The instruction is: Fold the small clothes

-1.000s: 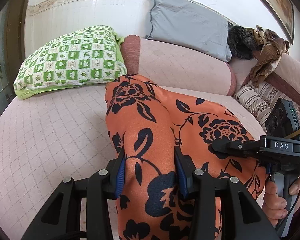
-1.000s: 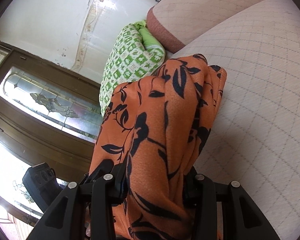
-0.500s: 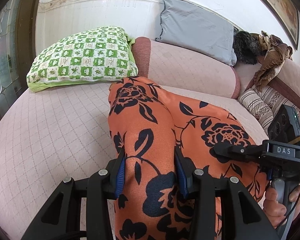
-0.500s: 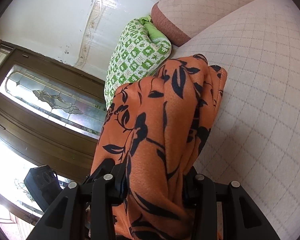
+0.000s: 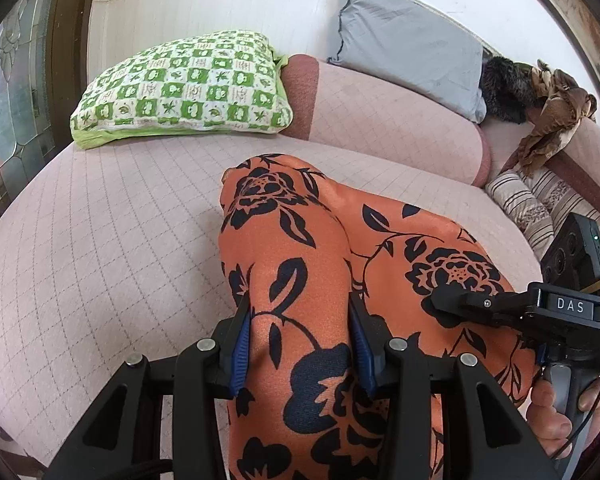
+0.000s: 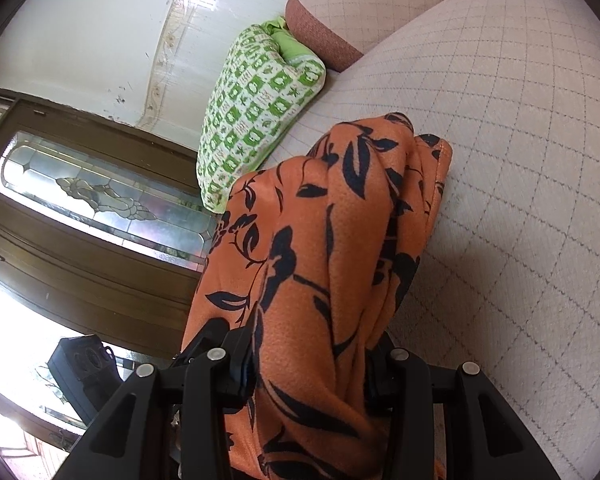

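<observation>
orange floral garment, bunched, draped over sofa

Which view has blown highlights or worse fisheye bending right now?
Right wrist view: daylight behind the glazed door clips to white at lower left, and the wall bows hard, yet the orange floral garment in the right tongs stays sharp. Left wrist view: even light, no clipping; the sofa seat curves and the corners vignette black; left tongs crisp.

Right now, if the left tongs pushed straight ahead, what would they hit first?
The orange floral garment they are already clamping; beyond it, probably the pink sofa backrest, though depth is unclear.
</observation>
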The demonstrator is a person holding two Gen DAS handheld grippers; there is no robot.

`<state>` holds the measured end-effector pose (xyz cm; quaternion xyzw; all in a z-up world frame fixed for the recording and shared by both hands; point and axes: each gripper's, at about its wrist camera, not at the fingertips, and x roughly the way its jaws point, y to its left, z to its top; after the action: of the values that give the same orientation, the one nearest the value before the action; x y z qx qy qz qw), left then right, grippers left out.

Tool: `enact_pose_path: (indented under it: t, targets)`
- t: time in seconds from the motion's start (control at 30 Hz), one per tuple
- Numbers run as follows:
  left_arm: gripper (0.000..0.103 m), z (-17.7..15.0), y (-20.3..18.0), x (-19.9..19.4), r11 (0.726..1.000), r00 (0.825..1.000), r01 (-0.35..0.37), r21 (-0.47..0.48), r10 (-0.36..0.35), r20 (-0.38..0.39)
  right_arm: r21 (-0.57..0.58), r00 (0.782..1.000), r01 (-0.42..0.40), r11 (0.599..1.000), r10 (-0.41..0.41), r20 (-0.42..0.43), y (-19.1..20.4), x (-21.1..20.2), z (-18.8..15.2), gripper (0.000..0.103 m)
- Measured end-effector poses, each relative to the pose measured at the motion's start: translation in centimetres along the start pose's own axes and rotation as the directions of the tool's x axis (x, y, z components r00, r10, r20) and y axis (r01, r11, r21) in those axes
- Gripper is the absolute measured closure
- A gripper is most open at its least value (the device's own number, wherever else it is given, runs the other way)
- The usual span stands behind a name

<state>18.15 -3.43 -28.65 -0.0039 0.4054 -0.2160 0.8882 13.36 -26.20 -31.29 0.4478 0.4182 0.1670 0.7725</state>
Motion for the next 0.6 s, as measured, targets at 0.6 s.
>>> enact_pose_path:
  t: [0.6]
  targets:
    - [0.056, -1.5, 0.8, 3.5, 0.998, 0.993, -0.063, -0.030, 0.059, -0.107, 0.004, 0.992, 0.116, 0.993, -0.116, -0.043, -1.4, 3.2, 0.3, 0.061]
